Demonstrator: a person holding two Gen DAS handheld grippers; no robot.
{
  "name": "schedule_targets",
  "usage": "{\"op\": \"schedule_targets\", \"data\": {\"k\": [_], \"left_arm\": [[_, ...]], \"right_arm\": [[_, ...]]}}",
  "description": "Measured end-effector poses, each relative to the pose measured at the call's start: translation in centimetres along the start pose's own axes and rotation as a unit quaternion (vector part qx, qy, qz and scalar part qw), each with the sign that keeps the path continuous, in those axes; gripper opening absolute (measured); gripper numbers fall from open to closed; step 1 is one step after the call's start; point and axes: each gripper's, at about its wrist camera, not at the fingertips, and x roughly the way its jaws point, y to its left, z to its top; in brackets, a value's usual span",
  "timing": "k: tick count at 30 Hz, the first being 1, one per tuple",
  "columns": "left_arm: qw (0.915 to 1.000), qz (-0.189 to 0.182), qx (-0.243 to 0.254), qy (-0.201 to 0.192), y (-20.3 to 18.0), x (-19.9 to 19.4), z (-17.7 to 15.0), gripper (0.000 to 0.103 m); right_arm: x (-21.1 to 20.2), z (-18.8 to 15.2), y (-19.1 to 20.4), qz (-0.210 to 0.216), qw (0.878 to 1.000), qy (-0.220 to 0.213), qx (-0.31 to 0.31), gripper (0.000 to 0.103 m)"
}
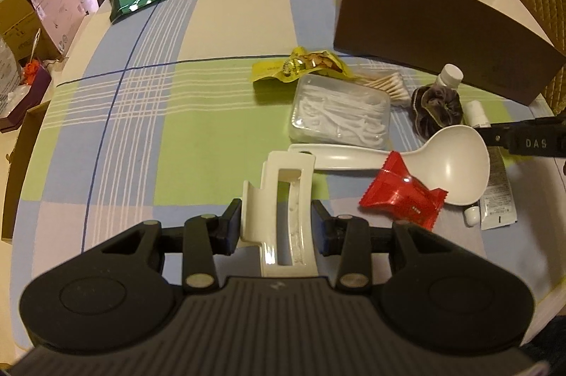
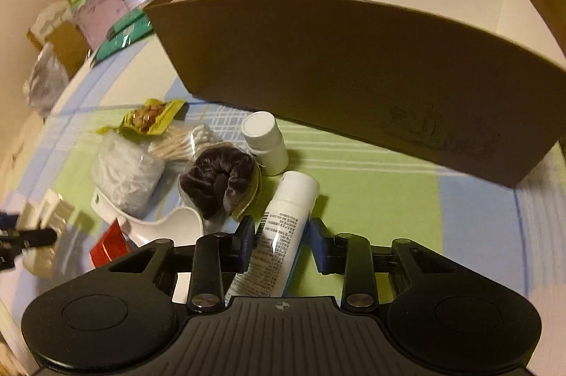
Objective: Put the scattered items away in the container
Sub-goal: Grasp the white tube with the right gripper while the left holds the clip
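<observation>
Left tongs (image 1: 277, 223) clamped on white hair claw (image 1: 283, 209), long axis running along the fingers, away from camera. Right tongs (image 2: 282, 238) straddle white tube (image 2: 279, 234) lying on desk (image 2: 371, 199), cap end toward brown box (image 2: 353, 75); can't tell if right pad touches it.

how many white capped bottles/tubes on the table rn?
2. A small bottle stands beside the dark scrunchie near the box; a tube lies between the right gripper fingers. Others may be hidden.
</observation>
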Motion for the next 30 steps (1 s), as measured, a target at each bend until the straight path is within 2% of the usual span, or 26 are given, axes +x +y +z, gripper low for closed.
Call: {"op": "schedule_targets", "data": {"k": [7, 17, 24, 30], "left_arm": [[1.0, -0.007, -0.004, 0.004, -0.7, -0.1, 0.2, 0.035], [0.9999, -0.011, 0.001, -0.006, -2.2, -0.7, 0.6, 0.035], [0.9994, -0.03, 0.019, -0.007, -2.3, -1.4, 1.4, 0.035], [0.9963, -0.062, 0.058, -0.012, -2.5, -2.3, 3.5, 0.035]], "right_arm": [[-1.5, -0.8, -1.5, 0.005, 0.999, 0.047, -0.018, 0.036], [-1.0, -1.7, -1.1, -0.009, 1.0, 0.025, 0.002, 0.037], [-1.0, -2.8, 0.3, -0.04, 0.999, 0.008, -0.031, 0.035], [-2.7, -3.4, -0.8, -0.03, 0.999, 0.021, 0.031, 0.033]]}}
